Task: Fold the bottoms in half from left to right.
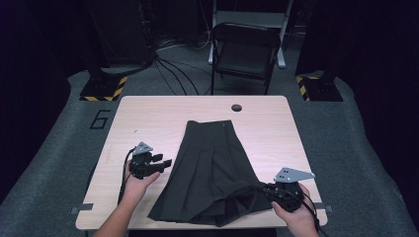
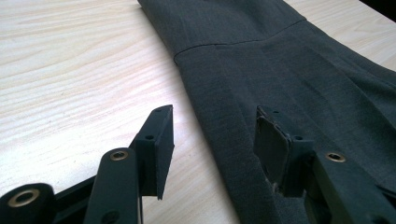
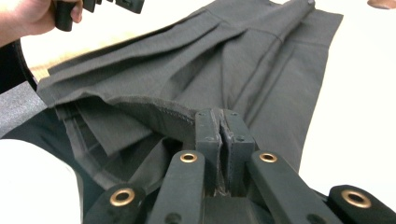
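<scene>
Right claw (image 3: 219,122) clamped on the hem of the dark pleated skirt (image 1: 212,163), the pinched cloth hidden between its pads, left claw (image 2: 212,140) open beside the skirt's edge, folded underlayers hard to read, bare desk (image 1: 148,113) around, hem near the front edge.

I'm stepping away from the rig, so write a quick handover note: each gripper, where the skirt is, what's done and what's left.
Left gripper: open, holding nothing, beside the skirt's left edge.
Right gripper: shut on the skirt's hem at the lower right corner, fabric pinched between the fingers.
Skirt: dark, pleated, flat on the table, waistband at the far end; hem layers bunched near the front edge.
Done: hem corner gripped.
Left: probably pull the hem straight, then fold.
</scene>
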